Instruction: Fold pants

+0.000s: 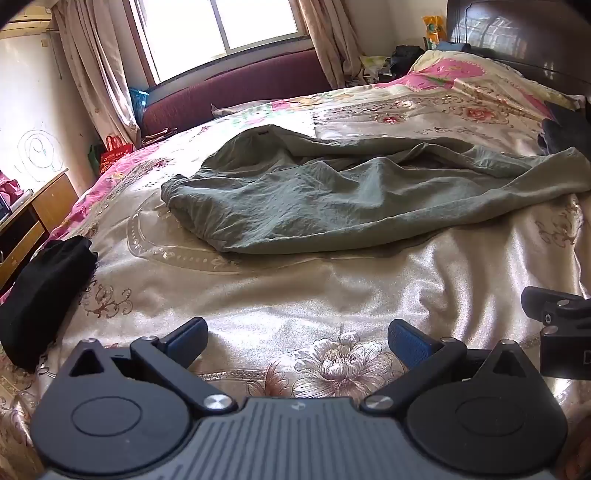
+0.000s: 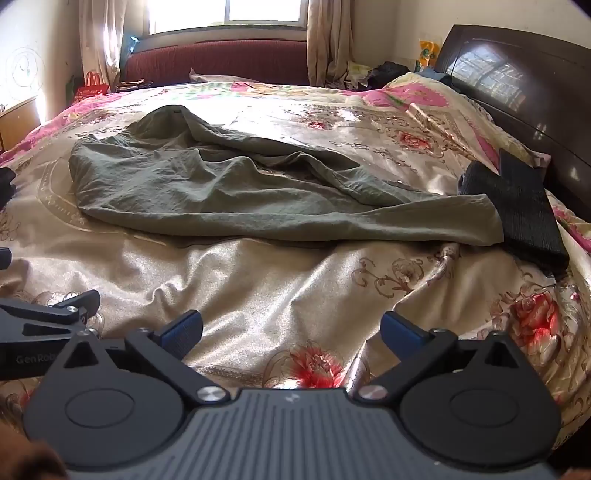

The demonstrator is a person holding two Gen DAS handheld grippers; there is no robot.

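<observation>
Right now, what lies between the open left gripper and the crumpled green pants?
Only bare floral satin bedspread separates the left gripper from the crumpled green pants, in the left wrist view.

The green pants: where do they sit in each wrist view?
Left wrist: green pants lie crumpled across the middle, running to the right edge.
Right wrist: green pants lie centre-left, reaching right beside a folded black garment.
Shared landmark: the window behind the bed.

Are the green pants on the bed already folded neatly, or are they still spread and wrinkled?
Not folded. The green pants lie loosely spread and rumpled on the floral bedspread, with uneven ridges and no clean fold edges.
</observation>
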